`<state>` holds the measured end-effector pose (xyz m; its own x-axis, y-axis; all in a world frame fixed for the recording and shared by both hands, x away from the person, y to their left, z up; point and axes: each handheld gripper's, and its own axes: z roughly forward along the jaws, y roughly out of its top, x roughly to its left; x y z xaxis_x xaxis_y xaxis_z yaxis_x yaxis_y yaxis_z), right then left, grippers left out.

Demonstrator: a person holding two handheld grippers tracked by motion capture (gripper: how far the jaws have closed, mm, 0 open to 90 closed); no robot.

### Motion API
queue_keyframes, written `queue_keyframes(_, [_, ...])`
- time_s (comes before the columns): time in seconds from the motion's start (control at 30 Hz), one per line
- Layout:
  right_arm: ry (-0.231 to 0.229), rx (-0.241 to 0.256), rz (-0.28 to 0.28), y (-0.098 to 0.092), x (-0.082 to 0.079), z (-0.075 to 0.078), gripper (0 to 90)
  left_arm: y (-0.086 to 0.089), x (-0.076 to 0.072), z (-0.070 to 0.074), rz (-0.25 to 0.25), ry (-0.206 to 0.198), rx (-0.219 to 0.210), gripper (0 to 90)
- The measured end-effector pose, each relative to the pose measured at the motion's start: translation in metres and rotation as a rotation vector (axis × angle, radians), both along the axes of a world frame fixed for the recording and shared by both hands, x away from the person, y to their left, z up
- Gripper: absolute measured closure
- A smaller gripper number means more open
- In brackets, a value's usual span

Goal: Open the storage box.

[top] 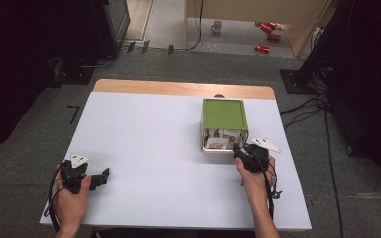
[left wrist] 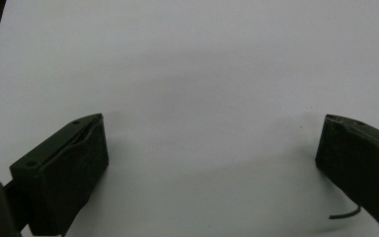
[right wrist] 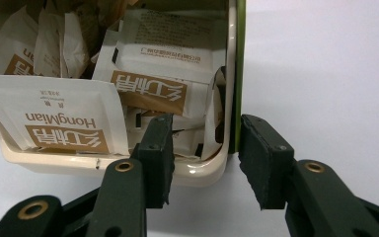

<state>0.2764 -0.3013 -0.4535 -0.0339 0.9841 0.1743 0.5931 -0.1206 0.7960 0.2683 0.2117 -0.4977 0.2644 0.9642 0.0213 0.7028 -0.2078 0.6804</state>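
Box (top: pixel 222 124) just beyond right gripper (right wrist: pixel 205 158); jaws parted, straddling near-right wall (right wrist: pixel 231 98). Left gripper (left wrist: pixel 212 163) far left, spread, empty.

Mug (top: pixel 217 26), red cans (top: pixel 267 30) on floor (top: pixel 168 62)

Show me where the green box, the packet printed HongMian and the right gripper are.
green box (top: pixel 222 114): high view, on its green top panel.
HongMian packet (right wrist: pixel 59 116): right gripper view, on its white printed face.
right gripper (right wrist: pixel 205 160): right gripper view, midway between its fingertips, at the box's near corner wall.
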Motion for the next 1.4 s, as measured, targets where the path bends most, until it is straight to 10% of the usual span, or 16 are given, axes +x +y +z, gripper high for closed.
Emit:
queue_keyframes(0.67, [-0.007, 0.019, -0.006, 0.0, -0.01, -0.001, 61.1, 0.0, 0.0, 0.0, 0.0, 0.0, 0.0, 0.2])
queue_keyframes(1.17, [-0.037, -0.027, -0.046, 0.003, -0.016, -0.001, 82.2, 0.0, 0.0, 0.0, 0.0, 0.0, 0.0, 0.2])
queue_keyframes(1.4, [-0.092, 0.034, -0.052, -0.004, -0.019, 0.006, 82.5, 0.0, 0.0, 0.0, 0.0, 0.0, 0.0, 0.2])
